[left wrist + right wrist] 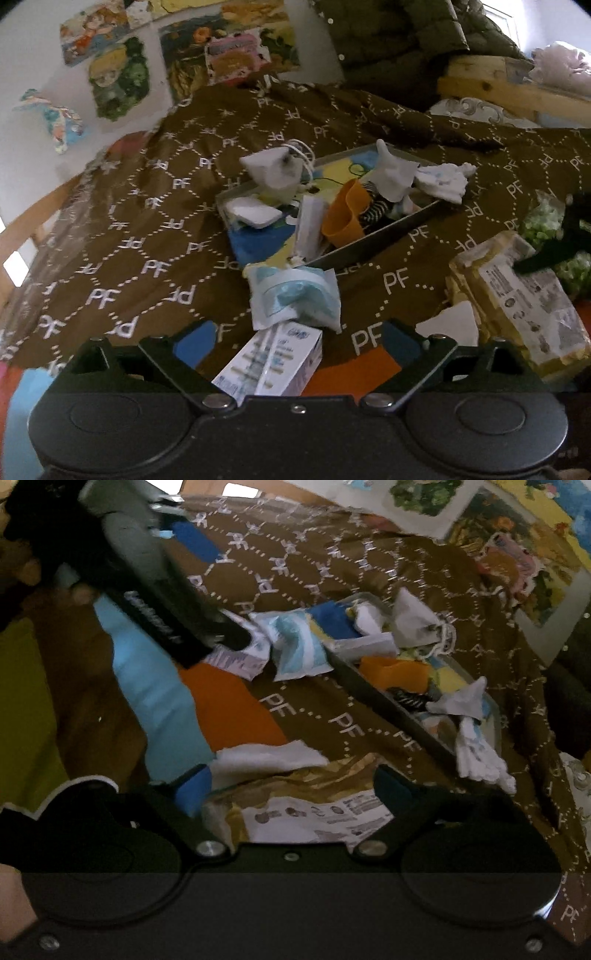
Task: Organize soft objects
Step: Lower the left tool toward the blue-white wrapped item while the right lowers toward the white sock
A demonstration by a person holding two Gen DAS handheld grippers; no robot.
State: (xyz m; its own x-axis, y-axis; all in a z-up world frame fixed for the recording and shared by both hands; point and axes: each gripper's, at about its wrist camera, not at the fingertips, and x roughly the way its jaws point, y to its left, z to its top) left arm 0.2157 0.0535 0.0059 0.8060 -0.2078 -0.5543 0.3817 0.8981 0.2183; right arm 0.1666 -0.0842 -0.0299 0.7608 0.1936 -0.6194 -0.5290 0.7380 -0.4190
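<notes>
A grey tray (406, 225) on the brown bedspread holds a white cloth pouch (273, 170), white socks (393, 173), an orange cup (347, 218) and a striped sock. A blue-and-white soft packet (295, 299) lies just in front of it. My left gripper (295, 341) is open, with a white box (273, 363) lying between its fingers, untouched. My right gripper (293, 788) is open over a yellow packet (314, 812) with a white label. The left gripper (147, 572) also shows at the top left of the right wrist view.
The brown patterned bedspread (129, 221) covers the bed. A white-and-blue cloth (443, 181) hangs over the tray's far rim. A green-and-white bag (546, 221) sits behind the yellow packet (517, 295). A white pad (273, 757) lies on orange and blue fabric. Posters cover the wall.
</notes>
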